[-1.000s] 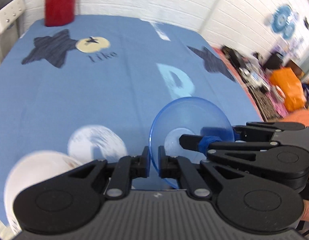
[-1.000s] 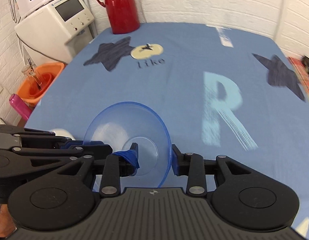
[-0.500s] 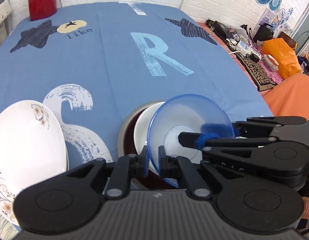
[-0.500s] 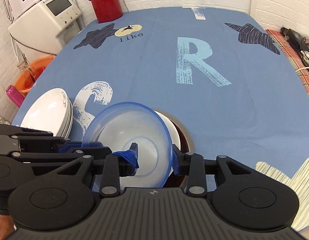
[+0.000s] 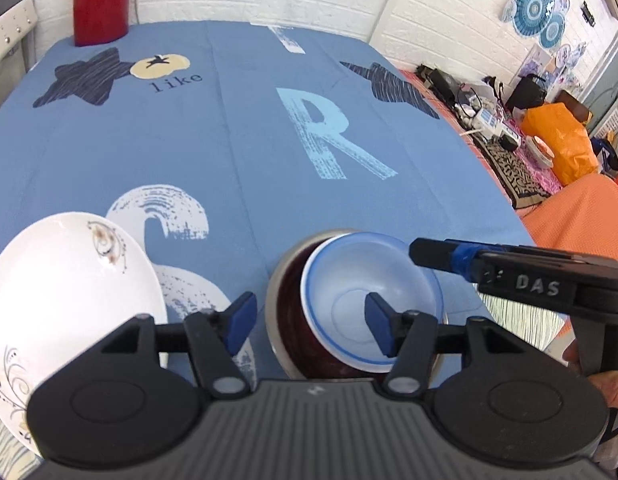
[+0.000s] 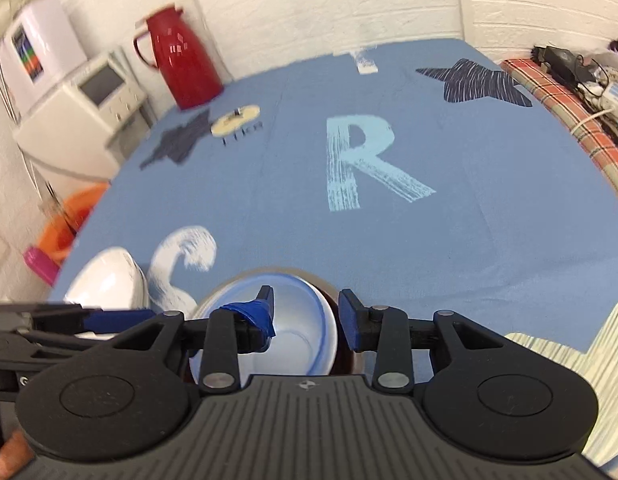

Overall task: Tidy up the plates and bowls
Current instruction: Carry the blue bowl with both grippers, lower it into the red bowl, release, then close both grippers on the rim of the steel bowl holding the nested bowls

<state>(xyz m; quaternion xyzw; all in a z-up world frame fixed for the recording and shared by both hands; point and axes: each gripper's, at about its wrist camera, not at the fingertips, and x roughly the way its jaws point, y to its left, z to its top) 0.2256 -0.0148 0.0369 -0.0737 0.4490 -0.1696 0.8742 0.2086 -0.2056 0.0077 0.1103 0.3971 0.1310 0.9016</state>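
A clear blue bowl rests nested in a white bowl, inside a dark red bowl with a metal rim. My left gripper is open, its jaws standing either side of the stack's left rim and holding nothing. My right gripper is open too and hovers just above the blue bowl; its taped finger reaches in from the right. A stack of white patterned plates lies to the left of the bowls.
The blue tablecloth with printed letters and stars stretches away behind the bowls. A red thermos stands at the far left corner beside a white appliance. Clutter and an orange bag lie past the right edge.
Both grippers were shut on the blue bowl's rim and carried it over the stack. Both have now opened, and the bowl sits in the nested bowls.
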